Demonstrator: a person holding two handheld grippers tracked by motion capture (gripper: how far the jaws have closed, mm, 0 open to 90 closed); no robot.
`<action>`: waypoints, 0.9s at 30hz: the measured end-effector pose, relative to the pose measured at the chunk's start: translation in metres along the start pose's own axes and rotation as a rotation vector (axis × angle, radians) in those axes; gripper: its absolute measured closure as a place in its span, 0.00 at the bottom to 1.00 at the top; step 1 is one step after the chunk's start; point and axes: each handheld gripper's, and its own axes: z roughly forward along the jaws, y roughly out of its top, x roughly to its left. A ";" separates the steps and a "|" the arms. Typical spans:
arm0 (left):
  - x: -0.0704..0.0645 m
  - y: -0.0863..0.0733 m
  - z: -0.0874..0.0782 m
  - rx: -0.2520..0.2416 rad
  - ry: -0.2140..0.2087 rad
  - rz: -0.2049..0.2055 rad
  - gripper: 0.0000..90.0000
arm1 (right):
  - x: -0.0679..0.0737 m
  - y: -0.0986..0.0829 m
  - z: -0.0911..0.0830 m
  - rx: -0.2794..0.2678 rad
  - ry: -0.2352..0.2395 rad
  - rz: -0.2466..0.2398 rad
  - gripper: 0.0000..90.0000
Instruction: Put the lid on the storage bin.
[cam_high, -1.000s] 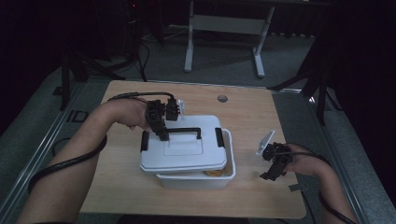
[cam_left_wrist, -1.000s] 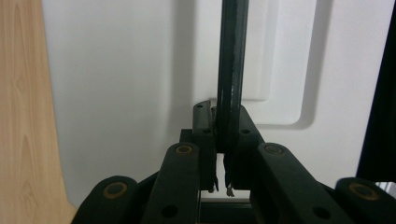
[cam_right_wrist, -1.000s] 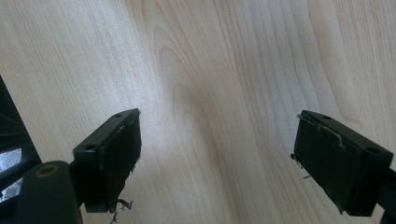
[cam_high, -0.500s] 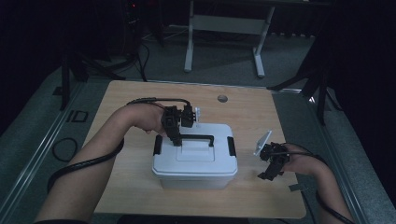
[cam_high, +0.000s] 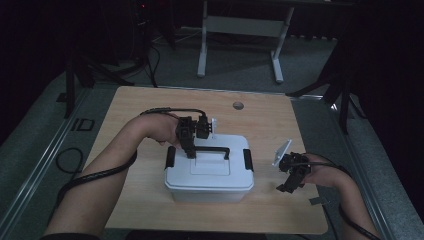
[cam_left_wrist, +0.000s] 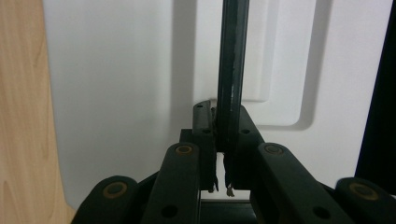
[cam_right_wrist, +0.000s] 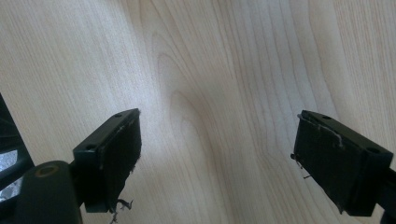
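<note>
On the wooden table (cam_high: 130, 115) stands a white box (cam_high: 209, 175) with its lid on. At its top, the left gripper (cam_high: 190, 151) is clamped on the black handle (cam_high: 212, 149). Beside the box, the right gripper (cam_high: 286, 186) hangs wide open above bare wood.

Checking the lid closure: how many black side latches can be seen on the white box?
2: one black latch on the white box's left end, one black latch on its right end. Others on the far side may be hidden.
</note>
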 end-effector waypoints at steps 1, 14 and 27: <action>0.000 0.001 0.001 0.004 0.004 0.008 0.93 | 0.000 0.000 0.000 -0.001 -0.001 -0.002 0.16; 0.004 -0.004 0.007 -0.013 -0.022 -0.006 0.92 | 0.001 0.002 0.004 -0.003 0.007 -0.008 0.16; 0.007 -0.008 0.004 -0.108 0.057 -0.073 0.28 | 0.001 0.002 0.004 -0.001 0.007 -0.005 0.16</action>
